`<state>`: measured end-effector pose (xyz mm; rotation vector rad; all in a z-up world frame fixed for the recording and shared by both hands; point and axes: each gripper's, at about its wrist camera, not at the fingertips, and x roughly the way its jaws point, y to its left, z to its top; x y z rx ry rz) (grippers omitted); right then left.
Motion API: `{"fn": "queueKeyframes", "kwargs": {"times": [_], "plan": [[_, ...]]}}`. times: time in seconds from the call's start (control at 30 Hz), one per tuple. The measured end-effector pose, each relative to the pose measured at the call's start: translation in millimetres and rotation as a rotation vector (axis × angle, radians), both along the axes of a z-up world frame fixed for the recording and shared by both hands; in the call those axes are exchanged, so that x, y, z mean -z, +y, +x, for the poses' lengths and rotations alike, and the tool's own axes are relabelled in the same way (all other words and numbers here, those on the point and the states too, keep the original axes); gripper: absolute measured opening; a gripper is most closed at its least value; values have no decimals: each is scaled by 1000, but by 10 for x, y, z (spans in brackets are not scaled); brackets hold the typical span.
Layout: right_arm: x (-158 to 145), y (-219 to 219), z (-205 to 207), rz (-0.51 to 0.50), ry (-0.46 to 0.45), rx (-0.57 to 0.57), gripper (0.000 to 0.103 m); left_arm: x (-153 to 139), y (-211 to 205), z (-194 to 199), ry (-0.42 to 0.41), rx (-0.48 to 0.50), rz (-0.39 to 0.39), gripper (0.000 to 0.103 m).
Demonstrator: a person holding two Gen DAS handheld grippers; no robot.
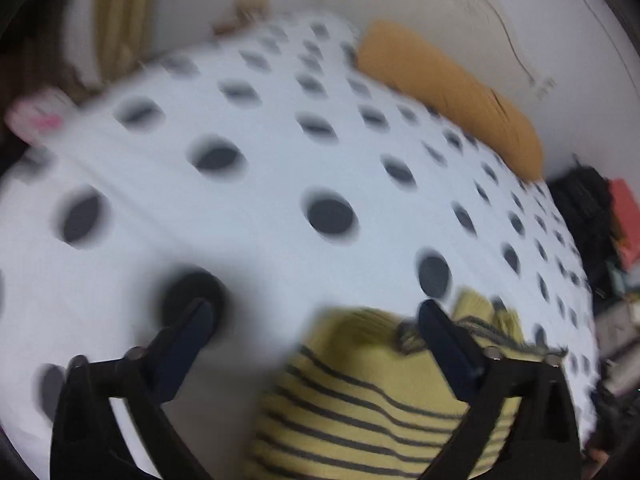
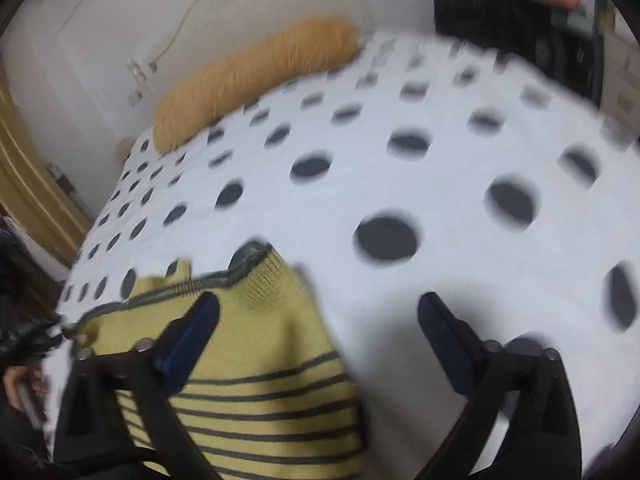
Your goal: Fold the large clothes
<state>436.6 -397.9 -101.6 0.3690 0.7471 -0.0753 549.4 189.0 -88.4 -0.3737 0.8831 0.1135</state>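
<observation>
While both your grippers hang spread wide over the bed, neither has hold of anything: the left gripper [image 1: 316, 312] shows its two dark fingers well apart with only bedding and knit between them, and the right gripper [image 2: 320, 304] stands the same way, empty.

You have the yellow striped sweater [image 2: 264, 392] lying on the polka-dot bedspread [image 2: 400, 184], close under both tools. It sits below and toward the right finger of your left tool, and below the left finger of your right tool, so it lies between your two hands. It looks bunched into a compact bundle instead of spread flat, with a ribbed, grey-trimmed edge on top, so I judge that some folding is done. Whether the fold is finished I cannot tell, because both views are blurred and the lower part of the garment runs out of view.

Your right wrist view shows the ribbed hem and grey trim fairly clearly ahead of its left finger, plus plain yellow knit above the stripes; the left view smears that edge. Your left view alone shows a pale pink-marked object [image 1: 38, 116] far ahead to the left. Both show the orange pillow [image 1: 452, 92] at the far end.
</observation>
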Motion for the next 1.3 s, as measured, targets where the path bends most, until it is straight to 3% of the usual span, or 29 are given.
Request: {"fn": "queueKeyframes", "kwargs": {"times": [0.03,0.1,0.2,0.33,0.47,0.6,0.7,0.8,0.97,1.0,1.03,1.1,1.2,1.3], "plan": [[-93,-41,-67,-18,5,-8,101,-131,66,-121,-22,-22,27,102],[-194,-137,-263,21,51,8,101,-191,135,-263,44,-5,4,102],[-168,-157,-707,193,116,-9,101,-71,273,-751,135,40,-184,102],[229,-14,-1375,403,210,-24,101,346,263,-1582,244,29,-397,102],[739,177,-1788,600,291,-27,101,662,90,-2079,277,43,-483,102],[1065,337,-1734,726,277,-19,101,950,-78,-2031,279,20,-587,102],[1061,403,-1498,748,179,-14,102,1019,-205,-1818,235,-4,-589,102],[1150,416,-1250,795,153,17,103,1056,-321,-1532,189,10,-585,102],[1136,400,-1104,820,37,-5,101,1192,-410,-1249,153,-68,-611,102],[1083,416,-1082,793,6,-41,88,1177,-426,-1239,131,-61,-612,99],[1057,442,-1068,754,5,-76,65,1143,-442,-1257,95,-53,-594,91],[1037,489,-1080,668,27,-111,49,1100,-461,-1263,85,-1,-498,39],[1055,486,-1138,648,43,-109,44,1127,-380,-1315,76,12,-511,32],[921,533,-1198,555,52,-104,40,1045,-347,-1377,70,5,-502,28]]}}
